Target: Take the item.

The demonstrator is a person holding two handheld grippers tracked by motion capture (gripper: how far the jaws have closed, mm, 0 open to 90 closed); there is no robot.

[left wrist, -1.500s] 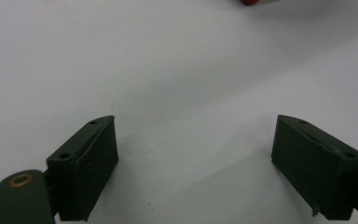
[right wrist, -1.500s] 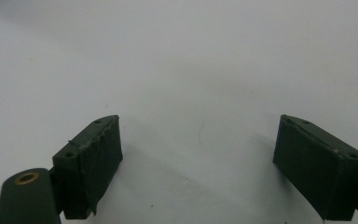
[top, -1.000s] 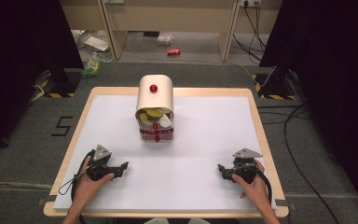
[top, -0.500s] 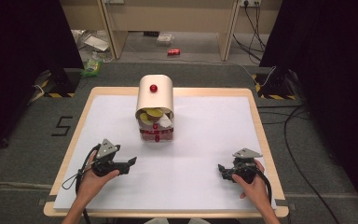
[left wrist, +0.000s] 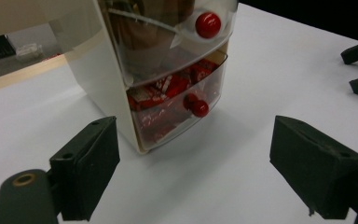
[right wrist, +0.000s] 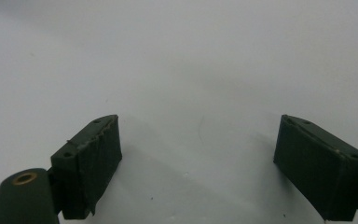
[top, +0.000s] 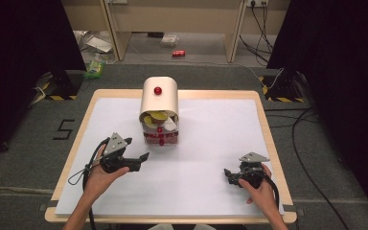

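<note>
At the near edge of the table [top: 268,143], two forearms come in from the bottom of the high view, and each hand holds a gripper. The left hand [top: 98,173] sits at the near left. Its wrist is turned so the left gripper [top: 136,149] points up and to the right, toward the little drawer box [top: 159,111]. The left gripper's jaws are spread wide with nothing between them. In the left gripper view, the box stands just ahead of the jaws, a bit to the left. Its clear bottom drawer [left wrist: 177,100] is full of red packets and has a round red knob [left wrist: 198,108]. The drawer above it has a red knob [left wrist: 208,24] too. The right hand [top: 258,188] rests at the near right, well apart from the box. The right gripper [top: 226,174] points left across the white tabletop. Its jaws are also spread wide, with bare white table between them in the right gripper view. Farther back, the box stands in the middle of the table, nearer the far edge. It has a rounded cream top with a red dot [top: 158,90]. Past the table, a red can [top: 178,53] lies on the floor.
</note>
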